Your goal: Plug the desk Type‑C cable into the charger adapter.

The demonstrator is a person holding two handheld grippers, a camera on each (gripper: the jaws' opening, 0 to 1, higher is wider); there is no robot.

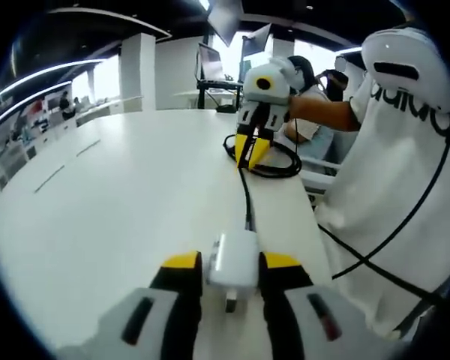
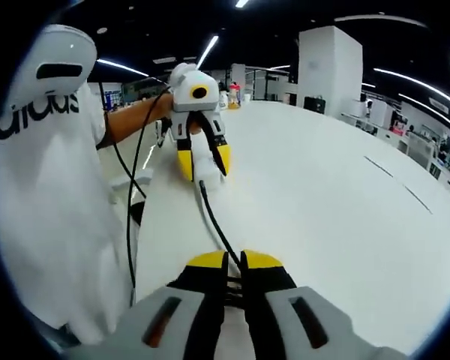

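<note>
The white charger adapter (image 1: 232, 262) sits between the yellow-tipped jaws of my left gripper (image 1: 232, 261), which is shut on it just above the white table (image 1: 120, 202). A black Type-C cable (image 1: 247, 196) runs from the adapter's far face across the table to my right gripper (image 1: 252, 150), whose jaws pinch it beside a loose black coil (image 1: 279, 163). In the right gripper view, my right gripper (image 2: 235, 262) is shut on the cable (image 2: 214, 221). The cable leads up to the left gripper (image 2: 204, 161) and the adapter (image 2: 205, 169). I cannot tell whether the plug is fully seated.
A person in a white shirt (image 1: 405, 187) with black lettering stands at the table's edge (image 1: 315, 217), with thin black cords hanging down the shirt. Monitors (image 1: 210, 64) stand beyond the far end. A white pillar (image 2: 328, 67) rises behind the table.
</note>
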